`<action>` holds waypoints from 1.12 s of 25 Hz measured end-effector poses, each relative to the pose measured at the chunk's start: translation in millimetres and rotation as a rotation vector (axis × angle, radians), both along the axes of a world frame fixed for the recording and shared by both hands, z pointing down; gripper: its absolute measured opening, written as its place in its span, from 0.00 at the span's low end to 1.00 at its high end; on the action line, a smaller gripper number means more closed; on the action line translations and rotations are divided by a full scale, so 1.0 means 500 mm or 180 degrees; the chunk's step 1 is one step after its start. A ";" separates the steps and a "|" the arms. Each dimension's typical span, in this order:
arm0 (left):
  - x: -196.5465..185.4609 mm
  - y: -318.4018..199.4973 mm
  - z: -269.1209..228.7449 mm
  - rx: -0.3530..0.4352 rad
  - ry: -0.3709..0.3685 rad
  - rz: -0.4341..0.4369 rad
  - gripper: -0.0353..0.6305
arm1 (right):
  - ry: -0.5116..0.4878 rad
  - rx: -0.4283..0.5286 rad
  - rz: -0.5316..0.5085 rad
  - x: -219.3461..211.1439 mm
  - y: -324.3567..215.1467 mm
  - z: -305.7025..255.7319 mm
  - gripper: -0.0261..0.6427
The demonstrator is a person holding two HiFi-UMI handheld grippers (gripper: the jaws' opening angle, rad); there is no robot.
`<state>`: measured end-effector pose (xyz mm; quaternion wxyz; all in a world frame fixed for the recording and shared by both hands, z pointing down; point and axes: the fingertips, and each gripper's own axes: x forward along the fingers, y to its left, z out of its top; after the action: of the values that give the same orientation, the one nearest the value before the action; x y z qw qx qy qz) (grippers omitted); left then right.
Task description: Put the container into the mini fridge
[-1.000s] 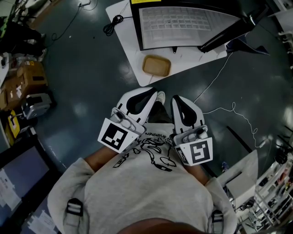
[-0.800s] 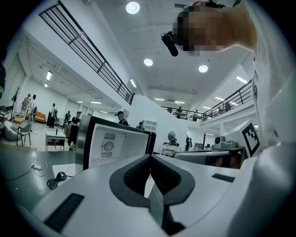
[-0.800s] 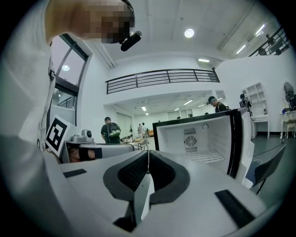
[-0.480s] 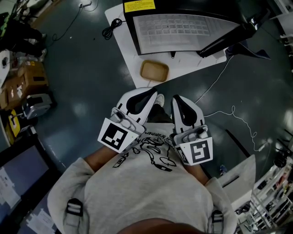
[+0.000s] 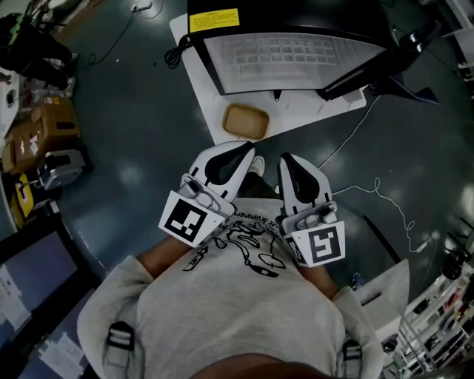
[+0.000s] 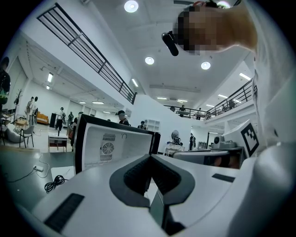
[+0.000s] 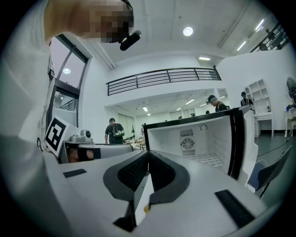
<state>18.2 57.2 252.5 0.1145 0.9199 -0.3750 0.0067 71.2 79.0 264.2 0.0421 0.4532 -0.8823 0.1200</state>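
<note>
While the white plastic left gripper and right gripper are held at the chest, fingers pressed together on nothing, the tan, round-cornered container lies on the white worktop, just in front of the open mini fridge. Fridge: black shell, white lining, yellow label with illegible print. Each gripper carries a black-and-white square marker.

left gripper jaws closed, nothing between; open fridge ahead, cable lower left, right gripper alongside.
</note>
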 end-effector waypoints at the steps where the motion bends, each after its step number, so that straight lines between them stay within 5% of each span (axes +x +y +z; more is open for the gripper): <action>1: 0.004 -0.004 -0.001 -0.0001 -0.0004 -0.0008 0.07 | -0.0001 0.0000 -0.0009 0.004 -0.005 -0.001 0.08; 28: 0.053 -0.080 0.016 -0.0017 -0.0024 -0.0214 0.07 | 0.0018 -0.0026 -0.0206 0.062 -0.086 0.015 0.08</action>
<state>44.6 17.1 260.6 0.1156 0.9064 -0.4061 0.0072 102.5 35.8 271.8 0.0503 0.4246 -0.8959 0.1209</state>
